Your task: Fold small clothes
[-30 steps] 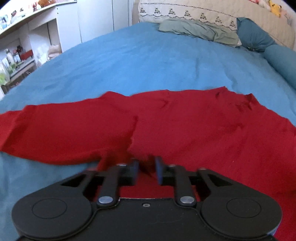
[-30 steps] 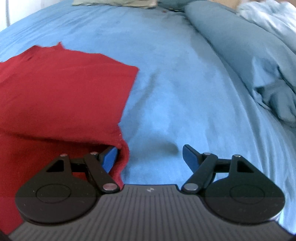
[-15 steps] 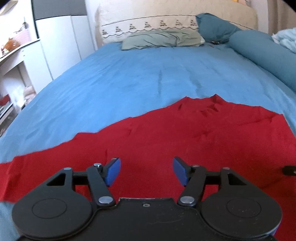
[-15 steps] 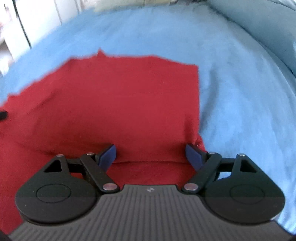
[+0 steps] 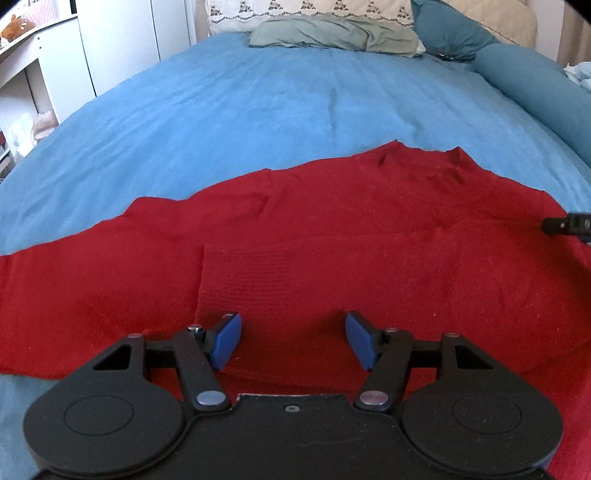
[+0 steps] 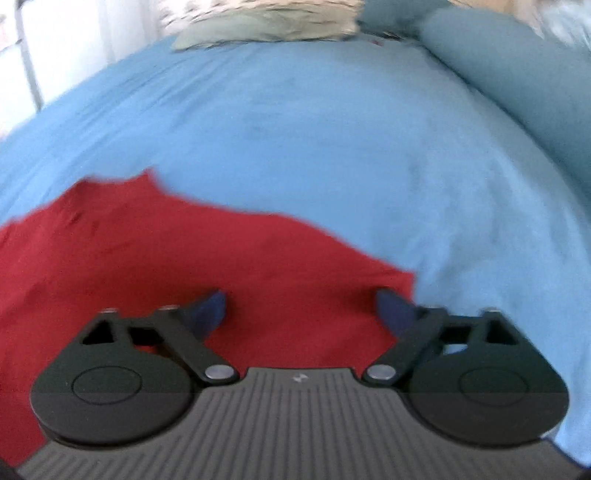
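Note:
A red knit garment [image 5: 332, 236] lies spread flat on the blue bed, with a folded layer whose edge runs down its middle. My left gripper [image 5: 291, 339] hovers open and empty over the garment's near part. The garment also shows in the right wrist view [image 6: 184, 258], blurred. My right gripper [image 6: 299, 306] is open and empty above the garment's right corner. Its tip also shows at the right edge of the left wrist view [image 5: 569, 225].
The blue bedsheet [image 5: 277, 99] stretches far beyond the garment. A grey-green pillow [image 5: 332, 33] and teal cushions [image 5: 450, 33] lie at the headboard. A teal bolster [image 5: 546, 96] lies along the right. White cabinets and shelves [image 5: 55, 66] stand left of the bed.
My left gripper let go of the red garment and opened. A layer now lies folded over. Both grippers pulled back and up; the right gripper shifted over the garment's right corner.

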`<state>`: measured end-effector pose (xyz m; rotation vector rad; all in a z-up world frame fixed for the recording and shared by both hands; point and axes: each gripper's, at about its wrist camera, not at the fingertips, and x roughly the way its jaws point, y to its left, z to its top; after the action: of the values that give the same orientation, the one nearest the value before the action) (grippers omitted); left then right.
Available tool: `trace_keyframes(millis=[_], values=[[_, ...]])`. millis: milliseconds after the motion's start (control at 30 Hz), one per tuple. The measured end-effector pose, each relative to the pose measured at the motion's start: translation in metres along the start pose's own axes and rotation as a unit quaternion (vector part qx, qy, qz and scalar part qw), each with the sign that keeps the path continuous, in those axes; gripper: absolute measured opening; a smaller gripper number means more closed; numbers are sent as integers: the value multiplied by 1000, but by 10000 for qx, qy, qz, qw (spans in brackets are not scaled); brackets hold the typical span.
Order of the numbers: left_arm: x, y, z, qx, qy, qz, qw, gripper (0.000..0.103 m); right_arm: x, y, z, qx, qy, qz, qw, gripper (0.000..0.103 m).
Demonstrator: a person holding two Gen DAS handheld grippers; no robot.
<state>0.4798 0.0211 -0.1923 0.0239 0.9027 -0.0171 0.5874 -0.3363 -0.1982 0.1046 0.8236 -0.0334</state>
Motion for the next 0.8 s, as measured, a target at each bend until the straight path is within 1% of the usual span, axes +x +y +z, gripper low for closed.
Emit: trace_keyframes(millis=[100,167,200,267,300,367,400,433,467,567,633,700,767,800], values=[[-2,0,3,42,41,18,10000,68,-18,4,4,-137,-54,2,9999,103],[-10,-1,6,33,-2,136,9999,68,-50,6,-4,-79,-240,354,9991,103],[-16,-1,5,32,-62,159,9998,68,-63,8,-10,-25,-262,503,9984,103],[-25,-2,0,49,-121,116,9998,69,-83,9,-30,33,-124,739,9972,103],[-25,-3,-3,50,-76,85,9999,69,-88,10,-41,26,-12,772,9970,103],[-19,-4,-10,58,111,35,9999,69,-87,7,-61,-7,224,638,9977,103],[-17,-5,-14,93,108,69,9999,70,-83,3,-70,31,334,510,9981,103],[-17,-4,-16,96,42,84,9999,71,-79,-2,-78,102,339,459,9983,103],[-17,-4,-17,71,4,107,9999,73,-78,-3,-81,94,231,465,9986,103],[-19,-4,-14,25,-25,126,9999,73,-77,8,-78,-67,239,280,9993,103],[-27,0,-12,-18,-45,149,9999,73,-83,12,-68,-2,218,319,9993,103],[-42,7,-9,-89,-117,149,9998,73,-100,19,-65,-71,65,374,9993,103],[-64,19,-5,-193,-214,181,9994,73,-125,36,-54,-443,-160,114,9988,103],[-75,26,-3,-257,-251,208,9991,73,-139,45,-49,-590,-272,50,9979,103]])
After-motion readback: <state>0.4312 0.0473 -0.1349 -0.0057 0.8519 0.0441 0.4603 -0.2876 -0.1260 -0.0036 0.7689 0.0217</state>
